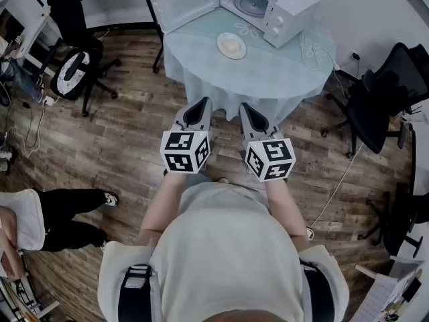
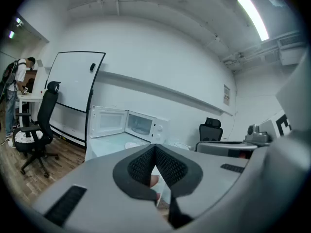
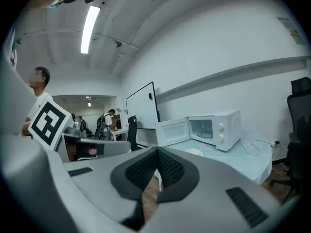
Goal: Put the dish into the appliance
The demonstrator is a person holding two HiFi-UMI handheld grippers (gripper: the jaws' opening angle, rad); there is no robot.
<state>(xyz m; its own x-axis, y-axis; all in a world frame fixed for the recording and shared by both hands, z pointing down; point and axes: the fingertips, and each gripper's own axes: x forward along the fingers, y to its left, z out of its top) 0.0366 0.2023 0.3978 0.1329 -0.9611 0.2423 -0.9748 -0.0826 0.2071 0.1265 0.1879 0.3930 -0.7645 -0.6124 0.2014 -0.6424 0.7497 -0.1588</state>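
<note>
Cool, even light fell from overhead: one ceiling tube glared white in the right gripper view, a second tube in the left. Shadows on the floor were faint. Both gripper views bulged towards black, vignetted corners. Up close, the left hand-held gripper and the right hand-held gripper looked soft and blurred.

On the table, the microwave stands at the far side, its door swung out to the left. The dish lies on the table, just before the microwave's opening. I hold my left gripper and right gripper side by side, short of the table's near edge. One office chair stands left of the table, another chair right of it.
</note>
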